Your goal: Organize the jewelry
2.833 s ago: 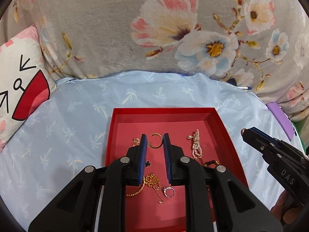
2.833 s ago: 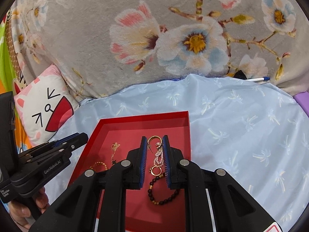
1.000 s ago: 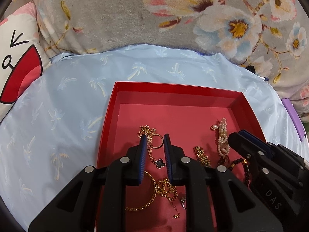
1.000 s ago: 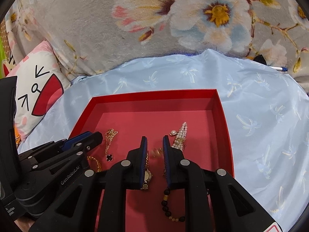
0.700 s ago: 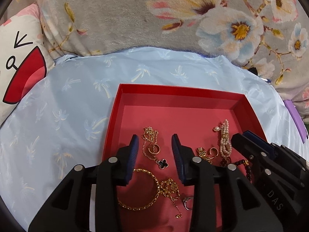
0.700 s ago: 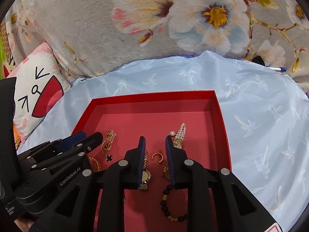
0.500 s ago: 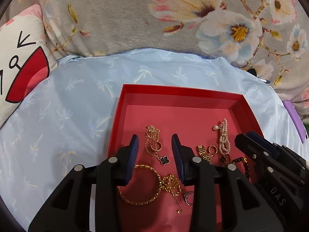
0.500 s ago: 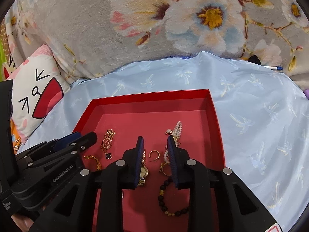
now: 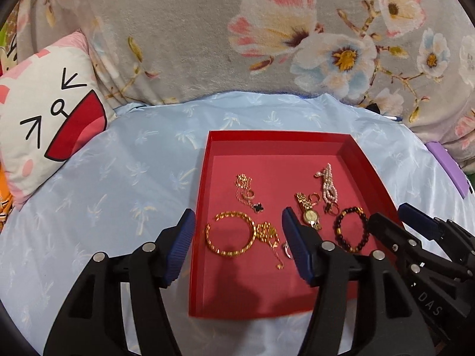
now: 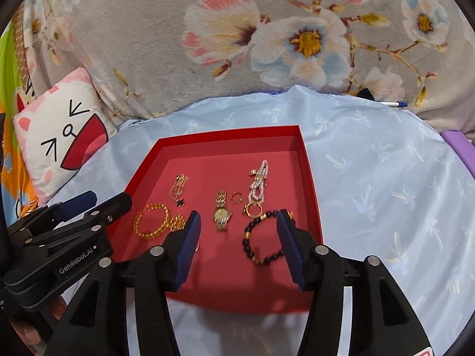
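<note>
Now | left gripper (image 9: 237, 237) and right gripper (image 10: 237, 234) both opening, nothing between the pads | jewelry lies loose in shallow red cardboard tray (image 9: 276, 139) | pick gold-link wristwatch (image 10: 221, 214) singly; chains beside gold bangle (image 9: 230, 237) seem tangled.

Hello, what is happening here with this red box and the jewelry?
A person holds a gripper in each hand above a red tray on a blue sheet. Both the left gripper and the right gripper are opening and hold nothing. A gold watch, a bead bracelet, a gold bangle and pearls lie inside.
</note>
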